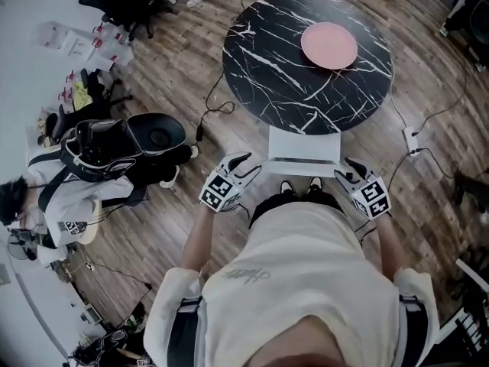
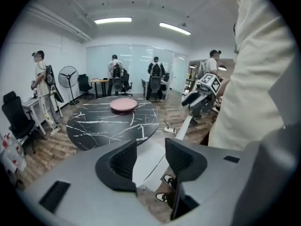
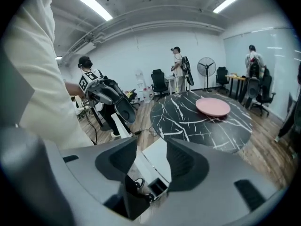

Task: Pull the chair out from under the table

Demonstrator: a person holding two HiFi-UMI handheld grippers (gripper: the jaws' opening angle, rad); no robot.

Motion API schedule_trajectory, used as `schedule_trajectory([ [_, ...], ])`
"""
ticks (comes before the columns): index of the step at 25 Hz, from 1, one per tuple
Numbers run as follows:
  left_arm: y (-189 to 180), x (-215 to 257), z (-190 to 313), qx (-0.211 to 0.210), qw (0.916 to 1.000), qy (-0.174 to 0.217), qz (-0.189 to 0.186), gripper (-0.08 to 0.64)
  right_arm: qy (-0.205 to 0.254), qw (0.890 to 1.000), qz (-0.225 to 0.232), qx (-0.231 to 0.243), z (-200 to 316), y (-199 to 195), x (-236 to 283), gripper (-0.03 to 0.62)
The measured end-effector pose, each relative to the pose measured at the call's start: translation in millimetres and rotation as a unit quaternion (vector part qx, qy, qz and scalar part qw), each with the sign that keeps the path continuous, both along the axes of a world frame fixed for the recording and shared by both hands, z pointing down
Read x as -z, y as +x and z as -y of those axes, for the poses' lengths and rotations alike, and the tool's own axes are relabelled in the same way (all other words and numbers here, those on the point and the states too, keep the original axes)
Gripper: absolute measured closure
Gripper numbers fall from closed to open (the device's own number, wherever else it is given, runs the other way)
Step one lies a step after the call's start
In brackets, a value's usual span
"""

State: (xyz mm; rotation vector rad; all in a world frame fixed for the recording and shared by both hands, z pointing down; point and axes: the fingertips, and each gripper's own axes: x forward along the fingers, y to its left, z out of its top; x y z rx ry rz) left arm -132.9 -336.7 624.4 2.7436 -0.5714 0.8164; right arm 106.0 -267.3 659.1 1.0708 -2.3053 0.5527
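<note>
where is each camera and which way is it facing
Head view: on the person's head, looking steeply down at table, plate and chair; shows shirt, left gripper and right gripper.
Left gripper view: on the left gripper, facing over the chair to the table; shows its open jaws, shirt, right gripper.
Right gripper view: on the right gripper, facing the table likewise; shows its open jaws, shirt, left gripper.
Shared: all three show table, plate and chair.

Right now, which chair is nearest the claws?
The white chair at the marble table, between the left claw and right claw; the black office chair stands far off.
</note>
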Motion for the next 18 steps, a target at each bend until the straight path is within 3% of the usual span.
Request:
schedule_trajectory([
  [3, -10.3, -21.9, -6.1, -0.054, 0.9973, 0.003, 0.050, 0.367, -0.030, 0.999, -0.020, 0.009, -7.5, 2.5, -14.8, 0.379],
  [6, -20.8, -53.8, -18.2, -0.110, 0.9879, -0.003, 0.110, 0.367, -0.065, 0.996, -0.047, 0.037, -17.1, -2.8, -33.0, 0.359],
  [10, -18.7, -78.7, -30.1, -0.160, 0.9769, -0.030, 0.139, 0.367, -0.092, 0.988, -0.099, 0.076, -23.7, -5.8, -57.7, 0.342],
  [13, -11.6, -94.4, -36.1, -0.200, 0.9647, -0.028, 0.169, 0.367, -0.102, 0.971, -0.167, 0.135, -27.7, -2.0, -81.1, 0.327],
  [18, -3.0, -119.6, -43.5, -0.256, 0.9382, -0.031, 0.231, 0.367, -0.113, 0.926, -0.260, 0.249, -37.2, 1.9, -112.1, 0.353],
])
